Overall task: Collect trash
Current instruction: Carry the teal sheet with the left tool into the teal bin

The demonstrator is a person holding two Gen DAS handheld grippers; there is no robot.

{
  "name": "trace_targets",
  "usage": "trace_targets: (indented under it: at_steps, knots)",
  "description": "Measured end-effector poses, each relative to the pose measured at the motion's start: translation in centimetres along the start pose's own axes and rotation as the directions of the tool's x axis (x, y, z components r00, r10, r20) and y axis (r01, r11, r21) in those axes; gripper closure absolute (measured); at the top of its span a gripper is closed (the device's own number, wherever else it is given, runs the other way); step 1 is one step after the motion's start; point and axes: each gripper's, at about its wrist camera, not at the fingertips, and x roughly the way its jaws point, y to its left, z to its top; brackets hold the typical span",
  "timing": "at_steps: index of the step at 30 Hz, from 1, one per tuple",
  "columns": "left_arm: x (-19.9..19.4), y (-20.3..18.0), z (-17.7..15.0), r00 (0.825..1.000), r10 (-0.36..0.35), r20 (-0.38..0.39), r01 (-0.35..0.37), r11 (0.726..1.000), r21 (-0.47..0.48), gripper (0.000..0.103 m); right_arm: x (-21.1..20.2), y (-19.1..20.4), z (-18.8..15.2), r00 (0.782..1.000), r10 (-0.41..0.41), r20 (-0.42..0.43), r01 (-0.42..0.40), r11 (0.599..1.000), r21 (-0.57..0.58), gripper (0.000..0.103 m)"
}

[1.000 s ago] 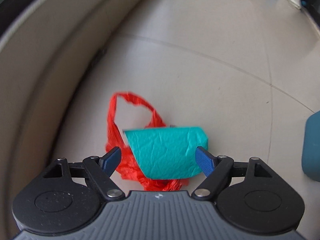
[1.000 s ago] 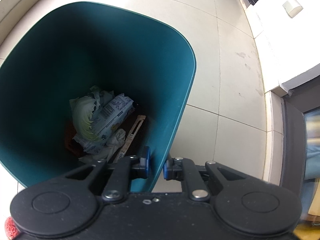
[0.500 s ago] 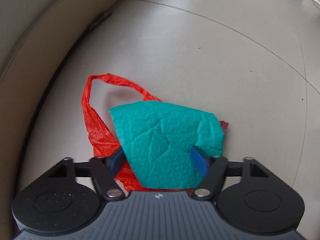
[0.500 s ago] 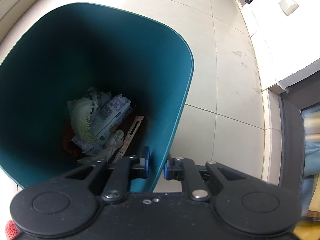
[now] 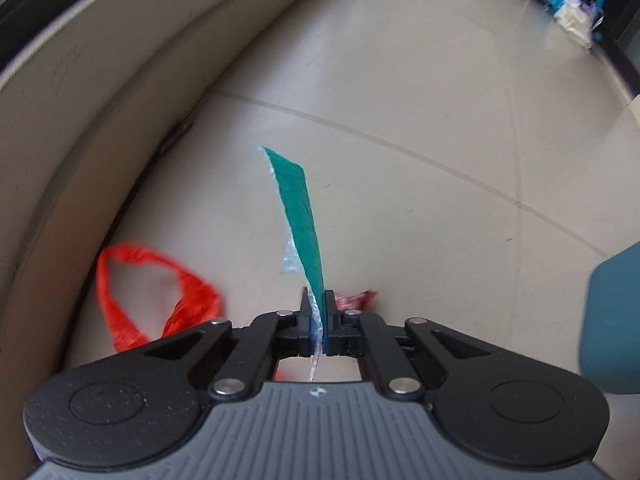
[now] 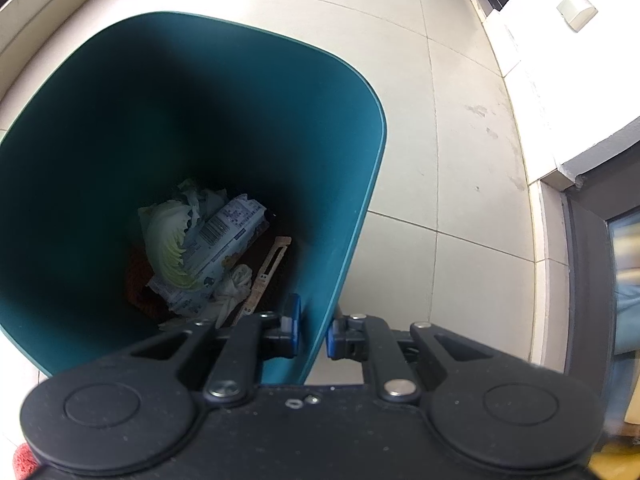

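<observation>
My left gripper (image 5: 318,312) is shut on a green plastic wrapper (image 5: 302,216), which stands edge-on above the tiled floor. A red plastic bag (image 5: 132,296) lies on the floor below and to the left, next to the wall. My right gripper (image 6: 313,330) is shut on the rim of a teal trash bin (image 6: 352,208). Inside the bin lie a cabbage leaf (image 6: 168,240), a printed wrapper (image 6: 224,236) and other scraps. The bin's side shows at the right edge of the left wrist view (image 5: 612,320).
A curved beige wall (image 5: 80,112) runs along the left. A blue stool and a bag (image 5: 576,8) stand far off on the floor. A white cabinet (image 6: 560,60) and a dark door frame (image 6: 588,280) are to the bin's right.
My left gripper has shut on the green wrapper and lifted it off the red bag, so it now hangs edge-on. The right gripper has kept its hold on the bin rim.
</observation>
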Motion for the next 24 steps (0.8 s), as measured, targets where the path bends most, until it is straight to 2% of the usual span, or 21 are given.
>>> trace_targets:
  at_steps: [4,8,11,13,16,19,24]
  knots:
    - [-4.2,-3.4,1.4,0.994,-0.109,0.014,0.108,0.993,0.039,0.101,-0.1,-0.2,-0.2,1.0,0.014,0.006,-0.014,1.0,0.001,0.093]
    - [-9.1,-9.6,2.6,0.971,-0.238,0.029,0.231,0.959,0.164,0.101,-0.1,-0.1,-0.2,1.0,0.019,0.007,-0.019,1.0,-0.002,0.093]
    - [-12.4,-15.2,3.1,0.942,-0.334,0.02,0.317,0.908,0.274,0.101,-0.2,-0.2,-0.2,1.0,0.027,0.012,-0.026,1.0,-0.003,0.093]
    - [-14.1,-19.1,3.2,0.922,-0.388,0.005,0.361,0.864,0.352,0.101,-0.2,-0.2,-0.2,1.0,0.027,0.014,-0.027,1.0,-0.005,0.093]
    - [-15.9,-24.3,3.1,0.893,-0.449,-0.029,0.415,0.797,0.438,0.101,-0.3,-0.3,-0.2,0.999,0.031,0.016,-0.031,1.0,-0.002,0.094]
    - [-16.7,-28.3,2.9,0.873,-0.483,-0.061,0.446,0.743,0.499,0.101,-0.5,-0.4,-0.3,0.999,0.036,0.02,-0.036,0.999,-0.003,0.094]
    - [-16.6,-34.0,2.9,0.878,-0.47,-0.09,0.428,0.689,0.585,0.101,-0.6,-0.5,-0.3,0.999,0.042,0.026,-0.042,0.999,-0.007,0.094]
